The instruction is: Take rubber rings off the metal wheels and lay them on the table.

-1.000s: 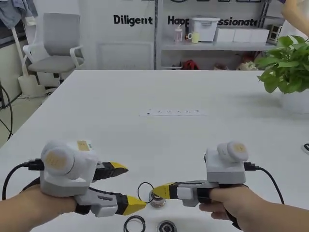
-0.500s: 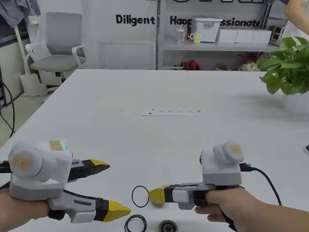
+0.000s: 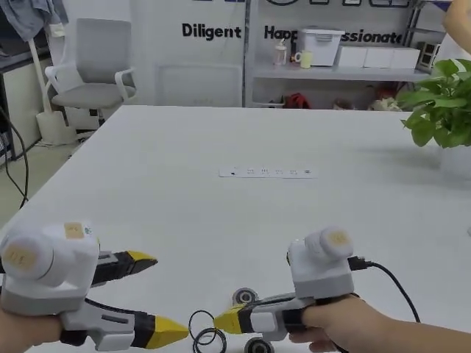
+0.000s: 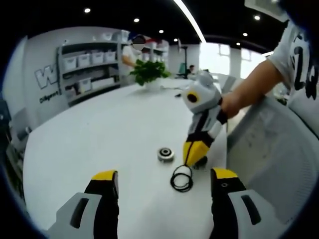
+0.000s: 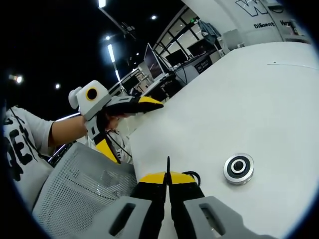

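Black rubber ring is hanging from the right gripper, whose fingers are pressing together on its near edge. In the right gripper view the ring is showing as a thin dark line rising from between the yellow tips. In the head view it is reaching out from those tips toward 9 o'clock, lying almost flat and low over the counter. Its lower edge is overlapping or touching a second ring lying there; I cannot tell which. One wheel is sitting at 1 o'clock from the tips, close but apart. Another wheel is sitting at 5 o'clock, partly cut by the picture's edge. The left gripper is hovering at 9 o'clock of the rings with its fingers wide apart, holding nothing. The right gripper is plainly the nearer, so the laying-down is looking like a matter of simply letting go.

Compared with a second ago, the ring is no longer sitting up beside the wheel. The right gripper has been drawing it down and toward the person, next to the second ring. The left gripper has been backing off to the left.
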A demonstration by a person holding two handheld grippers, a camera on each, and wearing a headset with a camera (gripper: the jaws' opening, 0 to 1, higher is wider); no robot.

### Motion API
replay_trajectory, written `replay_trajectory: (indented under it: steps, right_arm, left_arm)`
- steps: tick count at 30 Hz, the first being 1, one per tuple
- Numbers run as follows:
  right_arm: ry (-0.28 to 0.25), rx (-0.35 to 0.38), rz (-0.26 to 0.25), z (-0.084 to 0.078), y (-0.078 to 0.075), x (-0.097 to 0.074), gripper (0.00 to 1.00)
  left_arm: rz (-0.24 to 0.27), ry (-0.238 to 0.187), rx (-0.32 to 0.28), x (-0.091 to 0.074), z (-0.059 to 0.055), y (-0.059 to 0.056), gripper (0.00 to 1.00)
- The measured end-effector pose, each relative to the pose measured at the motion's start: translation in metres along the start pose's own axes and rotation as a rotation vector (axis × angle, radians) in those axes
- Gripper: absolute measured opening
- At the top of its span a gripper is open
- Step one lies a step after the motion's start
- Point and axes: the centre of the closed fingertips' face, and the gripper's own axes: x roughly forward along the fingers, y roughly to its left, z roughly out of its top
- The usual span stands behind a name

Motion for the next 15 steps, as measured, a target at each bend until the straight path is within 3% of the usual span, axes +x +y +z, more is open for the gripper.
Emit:
replay_trajectory:
  steps: [8, 15]
  right_arm:
    - [0.070, -0.032, 0.009, -0.016, 0.004, 0.007, 0.00]
    - [0.120, -0.081, -0.016, -0.027, 0.000, 0.010, 0.00]
  left_arm:
    - [-0.014, 0.029, 0.011, -0.002, -0.010, -0.003, 0.77]
    - [-0.024, 0.042, 0.011, -0.002, -0.015, -0.007, 0.77]
